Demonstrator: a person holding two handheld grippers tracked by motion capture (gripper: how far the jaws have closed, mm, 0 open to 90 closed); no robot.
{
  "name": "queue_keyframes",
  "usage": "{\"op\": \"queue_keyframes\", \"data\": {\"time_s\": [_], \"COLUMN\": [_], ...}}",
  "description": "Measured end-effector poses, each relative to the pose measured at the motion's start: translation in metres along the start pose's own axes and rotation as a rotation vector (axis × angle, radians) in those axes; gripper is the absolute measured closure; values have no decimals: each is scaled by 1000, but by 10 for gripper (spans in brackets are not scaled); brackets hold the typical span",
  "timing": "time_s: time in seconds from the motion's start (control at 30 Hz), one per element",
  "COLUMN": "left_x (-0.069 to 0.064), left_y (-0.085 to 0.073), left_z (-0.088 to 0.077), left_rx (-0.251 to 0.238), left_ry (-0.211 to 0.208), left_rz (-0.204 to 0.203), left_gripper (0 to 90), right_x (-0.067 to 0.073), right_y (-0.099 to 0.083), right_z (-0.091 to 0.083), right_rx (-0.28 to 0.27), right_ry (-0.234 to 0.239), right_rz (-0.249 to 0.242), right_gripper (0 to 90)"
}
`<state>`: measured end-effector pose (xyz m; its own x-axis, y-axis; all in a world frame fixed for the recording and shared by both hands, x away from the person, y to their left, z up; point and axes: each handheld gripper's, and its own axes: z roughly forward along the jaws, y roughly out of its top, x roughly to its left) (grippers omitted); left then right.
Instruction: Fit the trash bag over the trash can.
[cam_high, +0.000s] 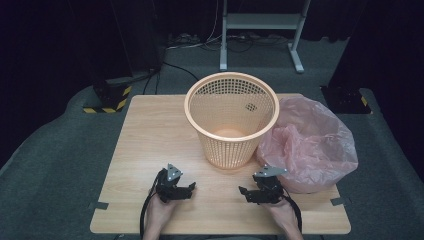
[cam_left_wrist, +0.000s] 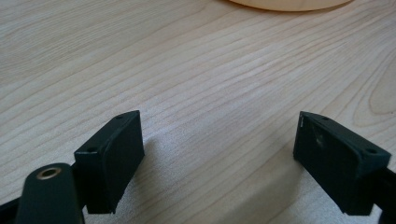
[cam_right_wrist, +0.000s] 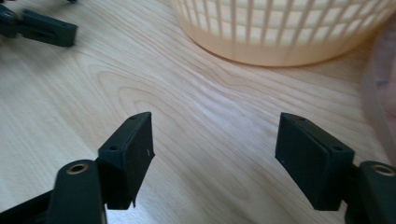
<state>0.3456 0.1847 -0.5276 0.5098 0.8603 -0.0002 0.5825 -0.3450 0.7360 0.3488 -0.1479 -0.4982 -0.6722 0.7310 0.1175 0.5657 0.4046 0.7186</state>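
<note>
An orange mesh wastebasket (cam_high: 230, 145) stands upright at the middle of the wooden table (cam_high: 150, 145), with nothing visible inside it. A crumpled pink plastic bag (cam_high: 310, 145) lies against its right side. My left gripper (cam_high: 192, 187) rests low near the front edge, left of centre, pointing right with its jaws open over bare wood (cam_left_wrist: 219, 135). My right gripper (cam_high: 241, 191) sits opposite, pointing left, jaws open and holding nothing (cam_right_wrist: 215, 135). The basket's base (cam_right_wrist: 280, 32) is just beyond the right gripper's jaws, the bag's edge (cam_right_wrist: 385, 70) is at their right, and the left gripper (cam_right_wrist: 42, 28) lies farther off.
Bare wood stretches left of the basket and between the two grippers. Grey carpet surrounds the table. Behind it are a white metal stand (cam_high: 260, 30), cables, and a dark base with yellow-black stripes (cam_high: 107, 100).
</note>
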Motion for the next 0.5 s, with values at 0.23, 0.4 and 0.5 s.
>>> {"op": "queue_keyframes", "data": {"time_s": [0.23, 0.4, 0.5], "left_x": [0, 0, 0], "left_y": [0, 0, 0], "left_z": [0, 0, 0], "left_rx": [0, -1, 0], "left_ry": [3, 4, 4], "left_rz": [1, 2, 3], "left_gripper": [164, 165, 165], "right_x": [1, -3, -4], "right_y": [7, 12, 11], "right_z": [-6, -12, -15], "right_rx": [-16, -7, -29], "right_ry": [64, 75, 120], "right_rz": [13, 40, 30], "right_gripper": [222, 196, 182]}}
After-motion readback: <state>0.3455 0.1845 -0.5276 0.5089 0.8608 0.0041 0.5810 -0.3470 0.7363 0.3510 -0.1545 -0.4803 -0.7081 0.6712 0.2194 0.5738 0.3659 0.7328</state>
